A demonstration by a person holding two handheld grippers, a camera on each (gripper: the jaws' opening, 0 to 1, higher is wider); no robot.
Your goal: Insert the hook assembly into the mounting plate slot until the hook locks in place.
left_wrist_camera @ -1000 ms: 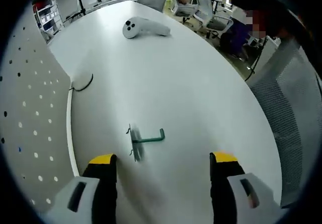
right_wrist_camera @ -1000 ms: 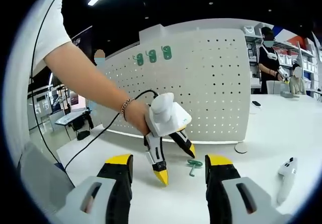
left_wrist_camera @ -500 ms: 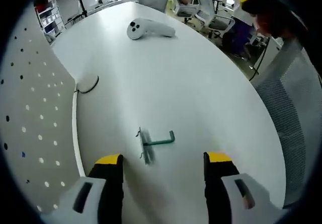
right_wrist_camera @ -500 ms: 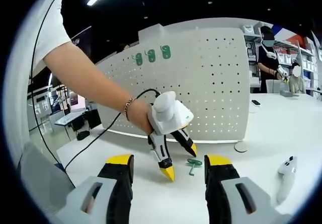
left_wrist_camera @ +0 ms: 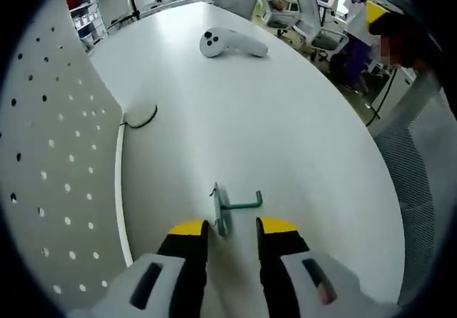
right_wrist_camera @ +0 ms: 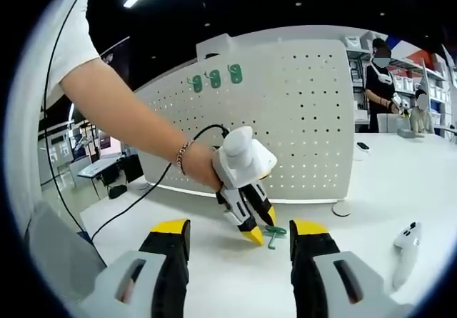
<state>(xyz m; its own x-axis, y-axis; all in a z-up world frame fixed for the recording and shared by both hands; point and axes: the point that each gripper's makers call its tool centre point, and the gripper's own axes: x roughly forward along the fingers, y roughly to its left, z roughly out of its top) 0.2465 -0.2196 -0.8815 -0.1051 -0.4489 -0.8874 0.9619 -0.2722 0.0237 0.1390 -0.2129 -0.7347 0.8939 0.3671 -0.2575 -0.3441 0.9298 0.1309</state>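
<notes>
In the right gripper view, the left gripper (right_wrist_camera: 258, 231) covers part of the hook (right_wrist_camera: 274, 235) at lower centre; contact cannot be told. The pegboard (left_wrist_camera: 50, 182) is cut off at the left of the left gripper view. The 3 green pieces (right_wrist_camera: 214, 80) on it are too small to identify.

The table (left_wrist_camera: 285, 118) had a smooth white top with a faint sheen. The pegboard (left_wrist_camera: 50, 161) looked like matt white sheet, evenly punched with round holes. The hook (left_wrist_camera: 239, 205) was thin wire with a green coating, slightly glossy. The controller (left_wrist_camera: 232, 43) was smooth white plastic. The left gripper (left_wrist_camera: 232, 226) had black jaws with glossy yellow tips and pale grey plastic housings. The office chair (left_wrist_camera: 421, 189) had a grey woven mesh back.
</notes>
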